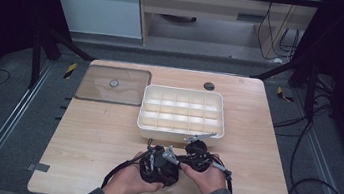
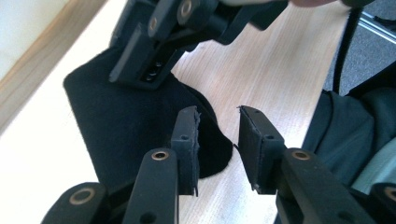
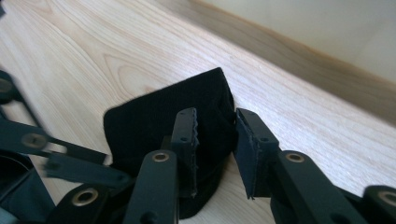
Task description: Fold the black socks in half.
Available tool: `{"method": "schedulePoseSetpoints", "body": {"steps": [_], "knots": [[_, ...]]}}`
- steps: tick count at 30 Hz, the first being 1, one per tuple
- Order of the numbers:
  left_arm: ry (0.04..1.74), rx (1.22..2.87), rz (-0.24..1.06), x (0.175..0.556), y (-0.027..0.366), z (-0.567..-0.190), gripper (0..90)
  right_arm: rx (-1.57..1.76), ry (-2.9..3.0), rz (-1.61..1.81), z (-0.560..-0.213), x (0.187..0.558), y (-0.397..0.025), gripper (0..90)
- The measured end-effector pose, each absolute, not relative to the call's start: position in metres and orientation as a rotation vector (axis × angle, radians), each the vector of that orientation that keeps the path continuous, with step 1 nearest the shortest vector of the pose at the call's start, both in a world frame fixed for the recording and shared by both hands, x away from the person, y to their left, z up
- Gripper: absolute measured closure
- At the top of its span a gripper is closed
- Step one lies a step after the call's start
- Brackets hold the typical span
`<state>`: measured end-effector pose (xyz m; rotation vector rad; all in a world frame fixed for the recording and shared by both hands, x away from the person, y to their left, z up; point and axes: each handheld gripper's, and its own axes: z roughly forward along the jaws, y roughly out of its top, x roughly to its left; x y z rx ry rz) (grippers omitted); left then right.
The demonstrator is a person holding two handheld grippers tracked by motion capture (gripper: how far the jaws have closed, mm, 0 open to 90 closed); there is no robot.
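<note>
A black piece of cloth [image 1: 162, 175] lies on the wooden table [image 1: 99, 133] near its front edge, in front of the white tray. Both grippers hover over it, close together. In the left gripper view the cloth [image 2: 116, 116] lies left of and under the left jaw. My left gripper [image 2: 218, 140] is open, with bare wood in the gap. The right gripper [image 2: 159, 42] crosses the top of that view. In the right gripper view the cloth [image 3: 159, 116] lies under the left jaw, its edge reaching the gap. My right gripper [image 3: 215, 140] is open.
A white tray [image 1: 179, 135] with several empty compartments stands at the table's middle, just beyond the grippers. A clear flat lid [image 1: 100, 90] with a small knob lies at the back left. A dark round hole [image 1: 209, 86] is near the far edge.
</note>
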<state>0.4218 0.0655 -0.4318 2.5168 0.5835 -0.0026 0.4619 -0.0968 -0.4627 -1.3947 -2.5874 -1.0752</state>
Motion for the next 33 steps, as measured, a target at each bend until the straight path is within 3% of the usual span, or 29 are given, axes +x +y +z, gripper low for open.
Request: {"method": "schedulePoseSetpoints", "body": {"steps": [5,12,33], "knots": [[0.585,2.5,0.01,0.421,0.068,-0.423,67.5,-1.408,-2.58,-1.063,-0.465,0.461,-0.1,69.7],[0.636,2.538,0.172,0.433,0.078,-0.423,67.3,-1.406,-2.582,-1.061,-0.467,0.461,-0.102,67.1],[0.7,2.553,0.113,0.437,0.082,-0.451,67.9,-1.404,-2.592,-1.028,-0.472,0.462,-0.1,60.7]]}}
